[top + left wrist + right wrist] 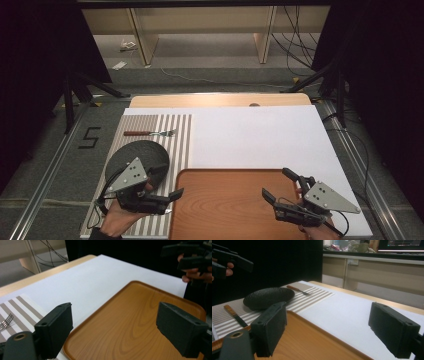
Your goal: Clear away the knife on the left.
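Hovering: left gripper (176,193), right gripper (277,184), jaws spread, empty, flanking tray (227,210). Tray looking stiff, light; gripping rim at 9 and 3 o'clock.

Tray (225,200) cut off at 6 o'clock by the high view's edge. Plate (131,152) partly hidden under left gripper (167,185). Fork (5,322) clipped at 9 o'clock.

Tray (225,200): wood-grain, semi-gloss, smooth. Placemat (172,135): striped woven cloth, matt. Plate (268,298), at tray's 10 o'clock: black, matt, rough-textured. Fork (150,133): metal w/ wood handle.
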Demonstrator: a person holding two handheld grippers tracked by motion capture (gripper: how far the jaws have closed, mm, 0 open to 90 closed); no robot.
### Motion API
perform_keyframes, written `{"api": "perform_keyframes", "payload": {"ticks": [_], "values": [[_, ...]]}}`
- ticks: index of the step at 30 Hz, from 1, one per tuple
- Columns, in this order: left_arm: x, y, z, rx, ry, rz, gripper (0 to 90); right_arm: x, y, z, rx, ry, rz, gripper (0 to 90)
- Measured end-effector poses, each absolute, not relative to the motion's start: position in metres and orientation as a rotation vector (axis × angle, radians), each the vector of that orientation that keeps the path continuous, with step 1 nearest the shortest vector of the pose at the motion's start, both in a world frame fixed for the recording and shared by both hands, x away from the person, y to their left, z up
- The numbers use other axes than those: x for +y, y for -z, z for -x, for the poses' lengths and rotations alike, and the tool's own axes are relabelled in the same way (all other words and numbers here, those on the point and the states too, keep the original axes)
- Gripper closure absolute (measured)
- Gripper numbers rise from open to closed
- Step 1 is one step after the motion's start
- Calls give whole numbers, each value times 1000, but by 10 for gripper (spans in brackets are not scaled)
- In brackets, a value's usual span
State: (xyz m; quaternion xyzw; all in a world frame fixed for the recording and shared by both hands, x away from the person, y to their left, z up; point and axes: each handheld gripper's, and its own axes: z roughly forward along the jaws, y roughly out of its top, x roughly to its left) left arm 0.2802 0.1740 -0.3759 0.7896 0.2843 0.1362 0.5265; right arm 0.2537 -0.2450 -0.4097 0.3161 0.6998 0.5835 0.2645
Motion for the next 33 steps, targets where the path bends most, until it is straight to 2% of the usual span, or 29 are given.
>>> {"api": "perform_keyframes", "payload": {"ticks": [9, 14, 21, 33], "values": [[172, 387, -286, 679, -345, -2060, 131, -245, 410, -254, 1892, -1575, -853, 161], [177, 388, -286, 646, -364, -2103, 143, -245, 410, -254, 1888, -1579, -852, 161], [204, 388, -289, 657, -284, -2160, 145, -245, 410, -254, 1889, -1579, -851, 161], [209, 394, -287, 623, -254, -2332, 150, -245, 410, -254, 1891, -1578, -852, 161]]}}
